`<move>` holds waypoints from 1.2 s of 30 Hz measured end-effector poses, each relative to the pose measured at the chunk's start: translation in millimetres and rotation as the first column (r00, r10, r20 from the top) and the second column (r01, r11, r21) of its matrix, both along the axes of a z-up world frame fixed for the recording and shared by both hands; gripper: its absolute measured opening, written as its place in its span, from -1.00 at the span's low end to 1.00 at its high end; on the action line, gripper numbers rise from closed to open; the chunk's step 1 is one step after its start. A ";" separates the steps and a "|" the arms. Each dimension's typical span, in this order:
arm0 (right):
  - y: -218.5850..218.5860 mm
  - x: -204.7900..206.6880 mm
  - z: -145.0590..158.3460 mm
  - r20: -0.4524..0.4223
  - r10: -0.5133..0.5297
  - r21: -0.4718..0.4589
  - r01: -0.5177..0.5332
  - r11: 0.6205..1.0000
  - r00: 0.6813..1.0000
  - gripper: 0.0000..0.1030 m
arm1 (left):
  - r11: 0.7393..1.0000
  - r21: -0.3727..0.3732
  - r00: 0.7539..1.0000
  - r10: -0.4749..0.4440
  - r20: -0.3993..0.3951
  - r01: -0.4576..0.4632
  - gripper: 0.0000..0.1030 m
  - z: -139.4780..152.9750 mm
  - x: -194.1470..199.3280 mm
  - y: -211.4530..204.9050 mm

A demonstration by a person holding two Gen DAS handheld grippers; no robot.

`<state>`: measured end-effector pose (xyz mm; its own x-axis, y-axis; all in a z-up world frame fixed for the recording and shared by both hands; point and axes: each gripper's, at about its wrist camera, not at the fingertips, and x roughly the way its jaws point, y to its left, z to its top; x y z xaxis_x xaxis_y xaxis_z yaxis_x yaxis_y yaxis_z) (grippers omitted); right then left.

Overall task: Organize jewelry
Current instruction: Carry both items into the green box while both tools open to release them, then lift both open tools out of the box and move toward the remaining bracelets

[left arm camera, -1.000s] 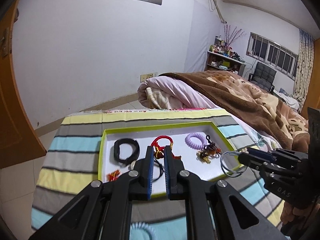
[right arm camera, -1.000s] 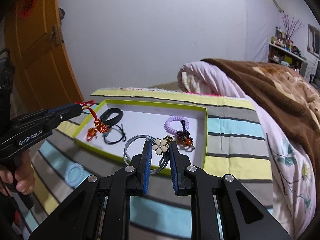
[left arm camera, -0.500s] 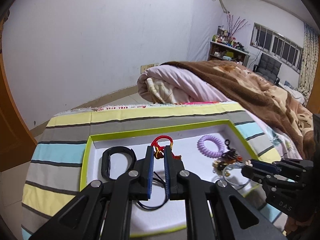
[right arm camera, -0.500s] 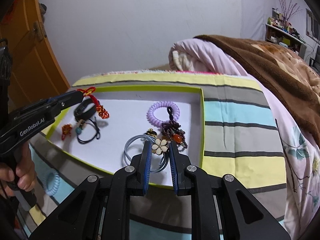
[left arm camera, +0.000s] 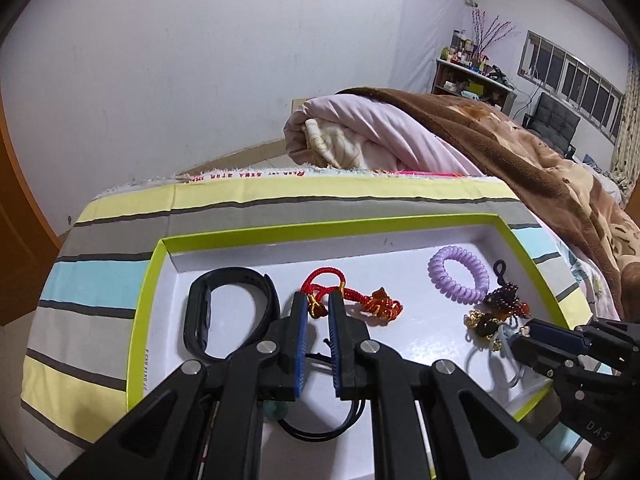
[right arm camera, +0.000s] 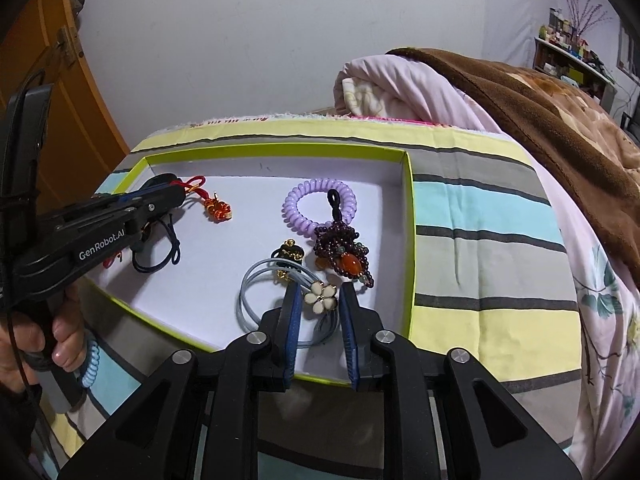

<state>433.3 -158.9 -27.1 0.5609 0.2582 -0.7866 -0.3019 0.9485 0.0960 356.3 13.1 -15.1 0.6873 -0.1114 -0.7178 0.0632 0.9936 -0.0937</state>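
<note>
Both pieces are being set into the green-rimmed tray [left arm camera: 136,320]: left claw [left arm camera: 318,304] pinches the red knotted cord [left arm camera: 324,284], right claw [right arm camera: 320,300], narrowly parted, straddles the flower hair tie [right arm camera: 320,297]; release next

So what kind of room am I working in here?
Most likely a bedroom in a home. A rolled pink quilt and brown fleece blanket lie on a bed, an orange wooden door stands nearby, and a cluttered wooden shelf sits by barred windows.

striped cloth [left arm camera: 100,292], brown blanket [right arm camera: 540,112], orange door [right arm camera: 52,92]
</note>
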 end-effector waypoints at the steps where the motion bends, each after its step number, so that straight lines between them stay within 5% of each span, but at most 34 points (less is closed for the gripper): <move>1: 0.1 -0.1 0.4 0.002 0.000 0.001 0.000 1.000 1.000 -0.53 | 1.000 -0.004 1.000 0.001 0.001 -0.001 -0.78 0.9 -0.2 0.9; 7: -0.2 -9.6 5.9 0.029 0.004 0.002 -0.004 1.000 1.000 -0.52 | 0.999 -0.040 1.000 0.007 0.014 -0.007 -0.54 8.9 -5.6 7.7; 25: -10.2 -77.9 43.4 0.134 0.021 0.086 -0.033 0.996 0.991 -0.52 | 0.999 -0.051 0.992 0.006 0.123 0.000 -0.54 50.8 -85.1 17.1; 36: -19.7 -141.2 50.5 0.166 0.052 0.121 -0.073 0.990 0.985 -0.52 | 0.998 -0.056 0.991 0.034 0.131 -0.027 -0.54 44.3 -145.6 22.4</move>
<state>292.2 -178.6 23.4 0.6581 0.3881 -0.6452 -0.3815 0.9106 0.1586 210.7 35.5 29.2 0.7792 -0.1251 -0.6142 0.0485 0.9890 -0.1399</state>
